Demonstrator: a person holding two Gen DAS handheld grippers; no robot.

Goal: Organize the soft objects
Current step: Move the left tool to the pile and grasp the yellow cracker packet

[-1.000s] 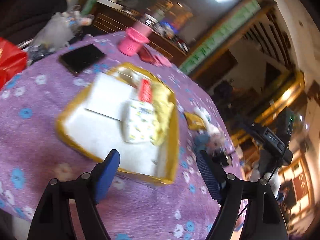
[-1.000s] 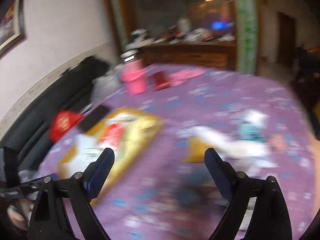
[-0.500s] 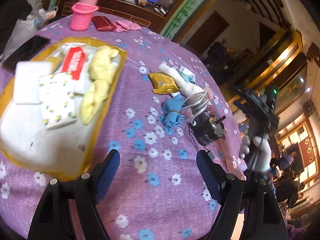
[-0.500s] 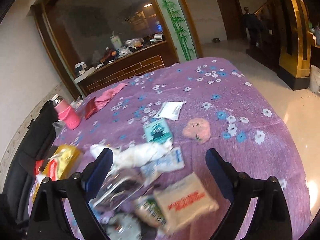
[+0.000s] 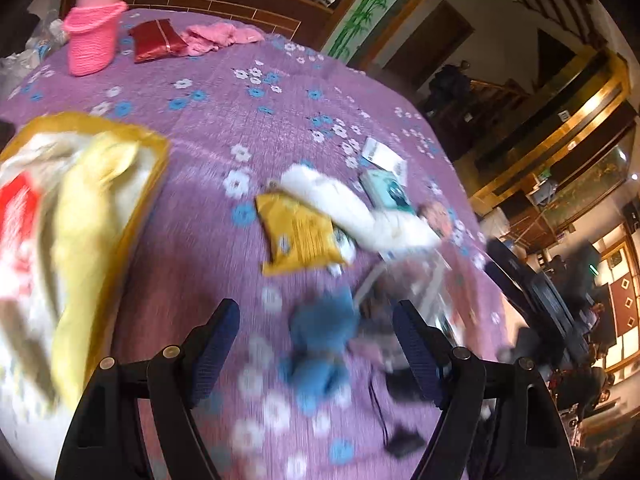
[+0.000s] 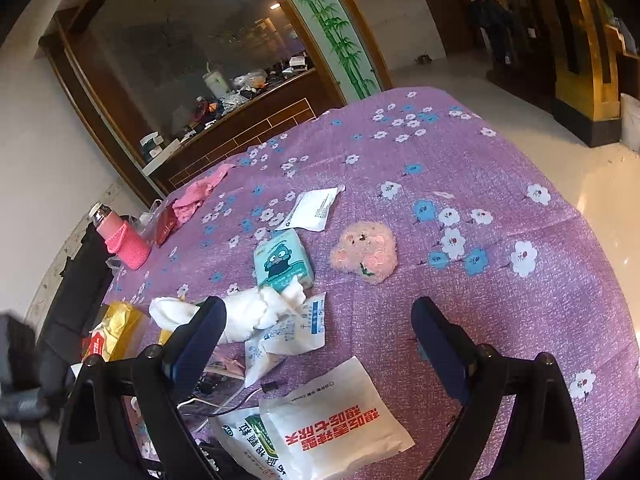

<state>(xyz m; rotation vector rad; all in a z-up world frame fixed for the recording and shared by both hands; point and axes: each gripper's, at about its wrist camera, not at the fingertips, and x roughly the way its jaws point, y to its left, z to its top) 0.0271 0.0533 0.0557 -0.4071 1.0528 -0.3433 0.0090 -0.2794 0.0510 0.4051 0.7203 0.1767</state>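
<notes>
My left gripper (image 5: 316,320) is open above the purple flowered tablecloth (image 5: 224,120), and the view is blurred. A blue soft toy (image 5: 320,344) lies on the cloth, seen between its fingers, with neither pad touching it. Beyond it lie a yellow packet (image 5: 298,236) and a long white plush piece (image 5: 356,208). A gold tray (image 5: 156,148) at the left holds a yellow soft item (image 5: 92,208) and packs. My right gripper (image 6: 318,316) is open and empty over the cloth. A pink plush (image 6: 366,252), a teal tissue pack (image 6: 282,262) and the white plush piece (image 6: 248,312) lie ahead of it.
A white pack with red letters (image 6: 336,428), blue-and-white sachets (image 6: 296,328) and a cable (image 6: 224,400) lie near the right gripper. Farther back are a flat white packet (image 6: 314,210), a pink knitted bottle (image 5: 92,40), a red pouch (image 5: 156,40) and pink cloth (image 5: 216,36). The table edge curves round at the right.
My left gripper swept from over the gold tray to the loose pile, bringing the blue toy between its fingers. The right gripper swung right onto the pile, rolled and dropped closer. Both stayed open.
</notes>
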